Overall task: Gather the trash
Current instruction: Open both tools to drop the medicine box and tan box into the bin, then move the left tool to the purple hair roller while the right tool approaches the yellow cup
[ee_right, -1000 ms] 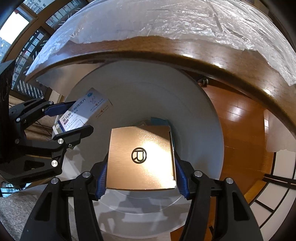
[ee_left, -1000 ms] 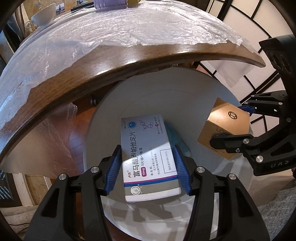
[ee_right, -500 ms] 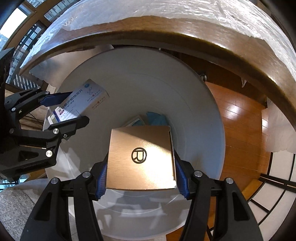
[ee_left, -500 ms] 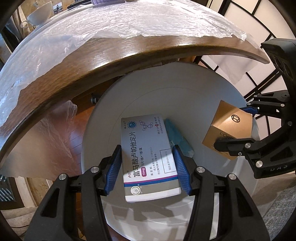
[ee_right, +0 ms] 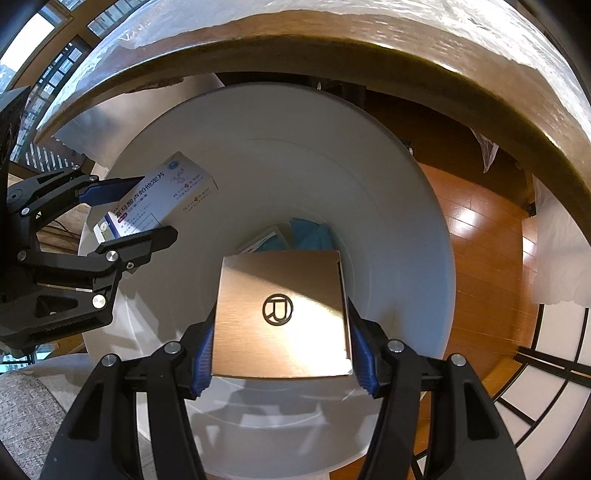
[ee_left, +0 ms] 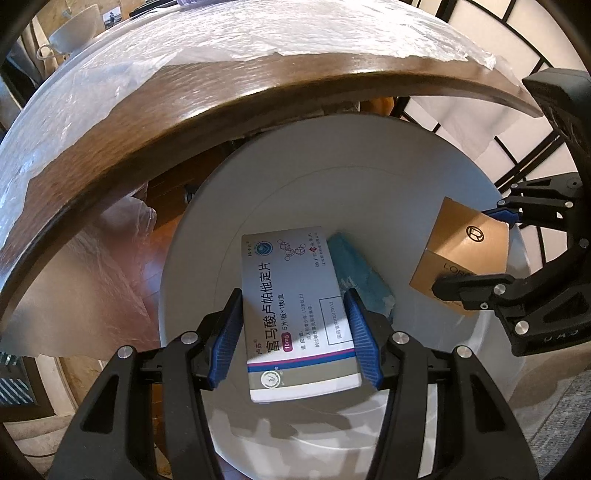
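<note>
The white medicine box [ee_left: 295,314], printed with blue and purple bands, is clamped between the blue-padded fingers [ee_left: 227,334] of the left gripper [ee_left: 293,332], which grip its long sides. It hangs over the open mouth of a white round bin [ee_left: 369,155], pointing steeply down into it. In the right wrist view the same box [ee_right: 162,195] shows at the left, over the bin's left inner wall, pinched by the left gripper [ee_right: 125,206] from above and below.

The gold box [ee_right: 282,314], marked with a round logo on its top face, is clamped between the fingers [ee_right: 201,356] of the right gripper [ee_right: 280,354], which press on its two side edges. It too hangs over the inside of the bin [ee_right: 369,166], nearer the middle. From the left wrist view it [ee_left: 465,254] sits at the right, over the bin's right rim, held by the right gripper [ee_left: 476,251]. The two boxes are apart, not touching.

At the bottom of the bin lie a crumpled blue piece [ee_left: 360,273] and, seen from the right wrist, a small white carton [ee_right: 258,242] just beside the blue piece [ee_right: 310,234].

The bin stands on a wooden floor [ee_right: 480,240], partly tucked under the curved brown edge of the worktop [ee_left: 221,114]. A clear plastic sheet [ee_left: 258,33] covers the worktop's top, and a white cup [ee_left: 72,31] stands at its far left.
</note>
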Motion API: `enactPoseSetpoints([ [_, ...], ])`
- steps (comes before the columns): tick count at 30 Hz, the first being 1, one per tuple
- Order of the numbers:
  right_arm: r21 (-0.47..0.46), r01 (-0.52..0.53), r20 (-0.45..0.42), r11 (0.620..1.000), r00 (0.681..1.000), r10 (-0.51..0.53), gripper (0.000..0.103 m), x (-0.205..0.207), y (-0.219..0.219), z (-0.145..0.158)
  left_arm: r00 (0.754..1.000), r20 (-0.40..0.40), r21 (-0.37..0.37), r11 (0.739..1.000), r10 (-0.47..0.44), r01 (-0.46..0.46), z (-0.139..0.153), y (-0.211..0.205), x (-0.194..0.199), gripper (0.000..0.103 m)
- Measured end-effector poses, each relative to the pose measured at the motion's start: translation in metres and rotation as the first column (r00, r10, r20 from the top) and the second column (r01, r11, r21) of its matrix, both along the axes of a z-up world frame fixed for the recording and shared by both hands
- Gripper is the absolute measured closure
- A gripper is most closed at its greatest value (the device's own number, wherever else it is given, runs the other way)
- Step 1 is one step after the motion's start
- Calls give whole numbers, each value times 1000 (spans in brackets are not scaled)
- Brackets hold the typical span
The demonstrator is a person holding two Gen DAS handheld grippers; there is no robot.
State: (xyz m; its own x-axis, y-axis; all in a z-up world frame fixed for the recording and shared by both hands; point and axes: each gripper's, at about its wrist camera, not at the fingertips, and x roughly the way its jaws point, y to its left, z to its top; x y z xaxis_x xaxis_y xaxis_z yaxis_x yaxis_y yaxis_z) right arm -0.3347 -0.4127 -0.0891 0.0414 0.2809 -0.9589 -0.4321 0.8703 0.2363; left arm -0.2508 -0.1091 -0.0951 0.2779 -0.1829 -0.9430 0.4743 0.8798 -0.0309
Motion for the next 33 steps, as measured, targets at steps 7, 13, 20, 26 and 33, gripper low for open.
enactPoseSetpoints([
  [7, 14, 15, 4, 1000, 1000, -15, 35, -2, -3, 5, 1000, 12, 4, 1000, -3, 3, 3, -5, -2, 31],
  [13, 57, 10, 93, 998, 996, -16, 27, -8, -21, 43, 999, 42, -30, 999, 17, -16, 28, 0, -8, 29],
  [20, 4, -64, 425, 998, 903, 57, 9, -9, -39, 130, 973, 231, -172, 985, 10, 30, 123, 16, -14, 4],
  [26, -43, -47, 572, 998, 818, 63, 4, 45, -44, 157, 919, 377, -212, 977, 110, -30, 159, 14, 41, 2],
  [33, -107, -114, 593, 988, 790, 156, 5, 113, -28, 151, 918, 375, -191, 980, 131, -62, 151, 2, 121, 2],
])
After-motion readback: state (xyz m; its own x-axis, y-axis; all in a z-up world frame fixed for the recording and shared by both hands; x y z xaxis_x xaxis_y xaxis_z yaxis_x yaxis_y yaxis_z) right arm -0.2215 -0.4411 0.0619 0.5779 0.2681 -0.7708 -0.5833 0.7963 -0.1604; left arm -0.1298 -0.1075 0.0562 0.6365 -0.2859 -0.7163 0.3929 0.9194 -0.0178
